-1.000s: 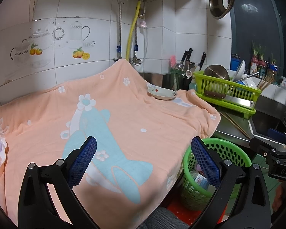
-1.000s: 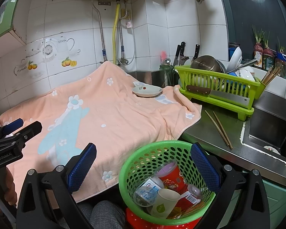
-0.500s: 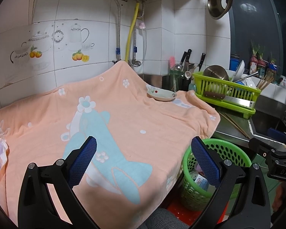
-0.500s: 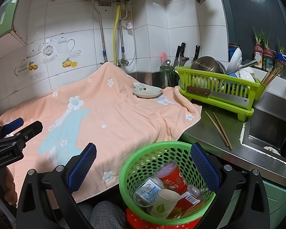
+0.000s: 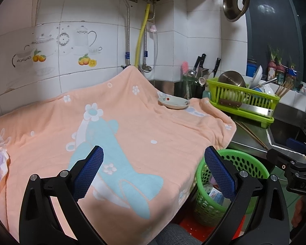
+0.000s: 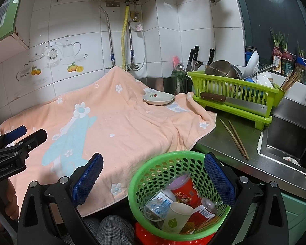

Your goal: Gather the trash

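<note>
Trash sits in the green basket [image 6: 153, 175], which stands at the front edge of the peach towel [image 6: 122, 126] on a red stool [image 6: 144, 232]: a red cup [image 6: 183, 189], a paper cup [image 6: 176, 217], a clear plastic bottle [image 6: 155, 208] and a small carton [image 6: 163, 196] lie packed together inside. The right gripper [image 6: 153, 179] hangs above the basket with its jaws spread wide and nothing between its blue pads [image 6: 87, 175]. The left gripper [image 5: 153, 171] is likewise spread wide and empty, held over the towel with the basket [image 5: 244, 163] just to its right. At the far side of the towel from the basket rests a small white dish [image 6: 158, 98] with a red mark. Right of the towel, on the steel counter [image 6: 218, 143], lie two chopsticks [image 6: 235, 138] and a green dish rack [image 6: 232, 94] holding a cleaver [image 6: 234, 102], a pot and bowls. Right of the rack is the sink [image 6: 287, 143].
</note>
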